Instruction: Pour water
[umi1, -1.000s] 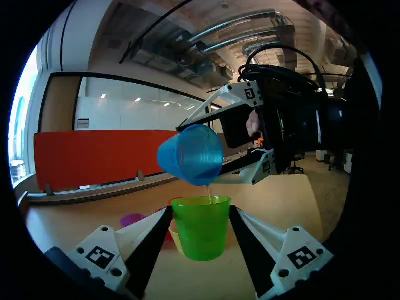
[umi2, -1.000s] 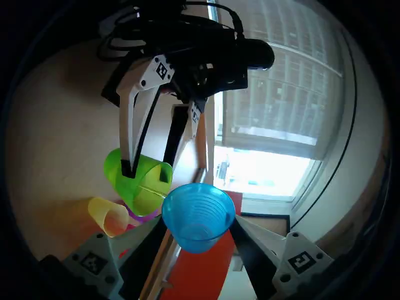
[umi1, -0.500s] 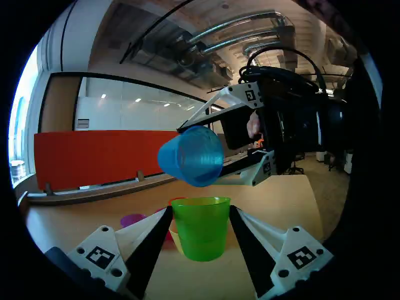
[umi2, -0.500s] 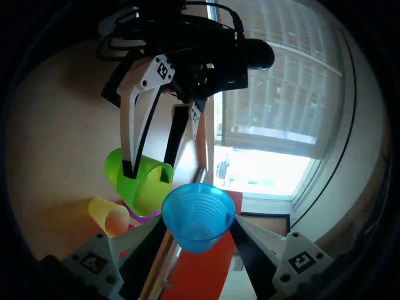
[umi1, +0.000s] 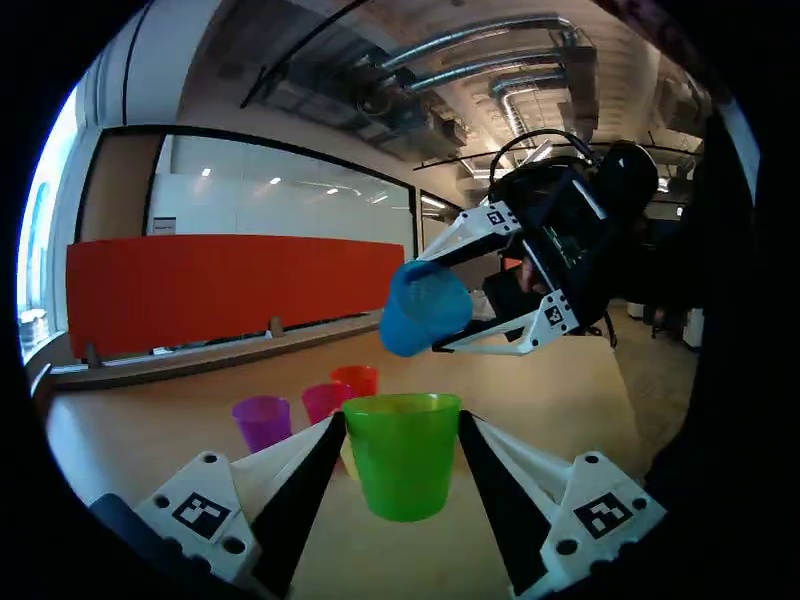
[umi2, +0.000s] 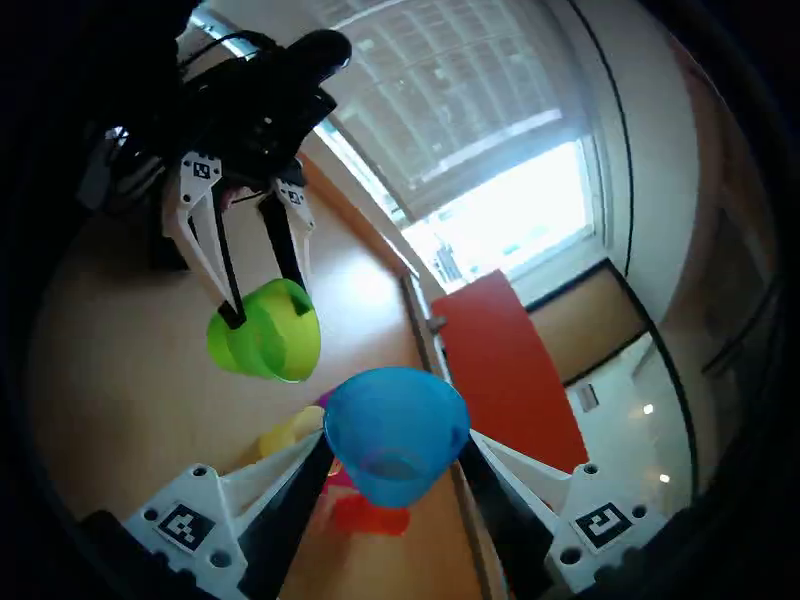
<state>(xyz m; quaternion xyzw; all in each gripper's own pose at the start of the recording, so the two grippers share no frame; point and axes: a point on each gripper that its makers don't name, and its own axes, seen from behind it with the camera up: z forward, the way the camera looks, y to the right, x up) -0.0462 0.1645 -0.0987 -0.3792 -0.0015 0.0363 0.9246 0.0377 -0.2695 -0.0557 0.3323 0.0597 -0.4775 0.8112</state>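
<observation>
My left gripper (umi1: 402, 450) is shut on a green cup (umi1: 402, 455), held upright above the wooden table (umi1: 560, 390). In the left gripper view, the blue cup (umi1: 422, 308) hangs tilted farther off to the upper right, clamped in the right gripper (umi1: 440, 305). In the right gripper view, my right gripper (umi2: 397, 450) is shut on that blue cup (umi2: 395, 435), whose mouth faces the camera. The green cup (umi2: 265, 330) hangs to the upper left there, between the fingers of the left gripper (umi2: 265, 300). No stream runs between the cups.
A purple cup (umi1: 262, 421), a pink cup (umi1: 325, 400) and an orange-red cup (umi1: 356, 380) stand on the table behind the green one. A yellow cup (umi2: 285, 432) and an orange-red cup (umi2: 370, 515) show below the blue cup. A red partition (umi1: 220, 290) runs along the table's far edge.
One second ago liquid ran from the blue cup into the green cup; the stream has stopped. The right gripper has since carried the blue cup away to the right and farther off.
</observation>
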